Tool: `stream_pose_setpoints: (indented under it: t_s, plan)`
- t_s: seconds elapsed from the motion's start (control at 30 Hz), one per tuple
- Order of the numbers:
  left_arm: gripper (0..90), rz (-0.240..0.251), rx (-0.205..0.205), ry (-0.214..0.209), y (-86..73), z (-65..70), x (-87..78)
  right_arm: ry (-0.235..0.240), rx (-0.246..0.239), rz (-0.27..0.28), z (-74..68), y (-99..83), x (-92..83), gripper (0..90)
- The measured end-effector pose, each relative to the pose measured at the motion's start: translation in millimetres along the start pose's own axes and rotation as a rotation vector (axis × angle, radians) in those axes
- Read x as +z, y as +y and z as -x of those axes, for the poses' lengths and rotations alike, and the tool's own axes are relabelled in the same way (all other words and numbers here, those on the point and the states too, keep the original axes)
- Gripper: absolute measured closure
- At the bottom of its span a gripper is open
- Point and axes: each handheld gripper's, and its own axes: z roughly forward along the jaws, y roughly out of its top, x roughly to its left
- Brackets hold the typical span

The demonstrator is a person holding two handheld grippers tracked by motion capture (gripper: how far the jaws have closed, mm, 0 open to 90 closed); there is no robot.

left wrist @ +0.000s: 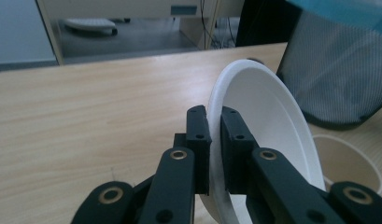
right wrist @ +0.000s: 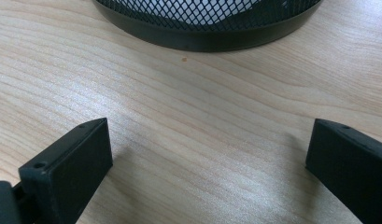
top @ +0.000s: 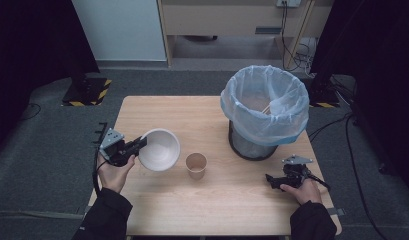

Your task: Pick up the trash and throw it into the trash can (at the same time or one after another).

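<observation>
Had left gripper clamped on rim of white bowl; bowl tilted on edge, off table, at left side. Bin with blue liner lay to right and farther back, paper cup between bowl and bin. My judgement: carry runs rightward over cup; left hand far nearer bowl. Right gripper jaws wide apart, nothing between, low over table in front of bin.

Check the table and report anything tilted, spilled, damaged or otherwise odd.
Only the white bowl is off level: the left gripper clamps its rim, so it stands tilted on edge. The paper cup is upright, the bin stands straight with its bag on, and nothing looks spilled on the table.
</observation>
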Motion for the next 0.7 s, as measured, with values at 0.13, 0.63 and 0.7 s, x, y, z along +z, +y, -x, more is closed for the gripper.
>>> stream_pose_setpoints:
  t_s: [0.13,0.63,0.7]
  plan:
    - [83.1,0.042,0.002,-0.001,8.0,1.9,-7.1,0.001,0.002,-0.001,-0.2,0.0,-0.1,0.7]
    - [83.0,0.200,0.029,-0.052,58.6,26.4,-13.6,0.000,0.000,0.001,0.0,0.0,0.0,0.7]
    - [83.0,0.213,0.039,-0.060,66.2,30.3,-12.0,-0.001,0.000,0.001,0.0,0.0,0.0,0.7]
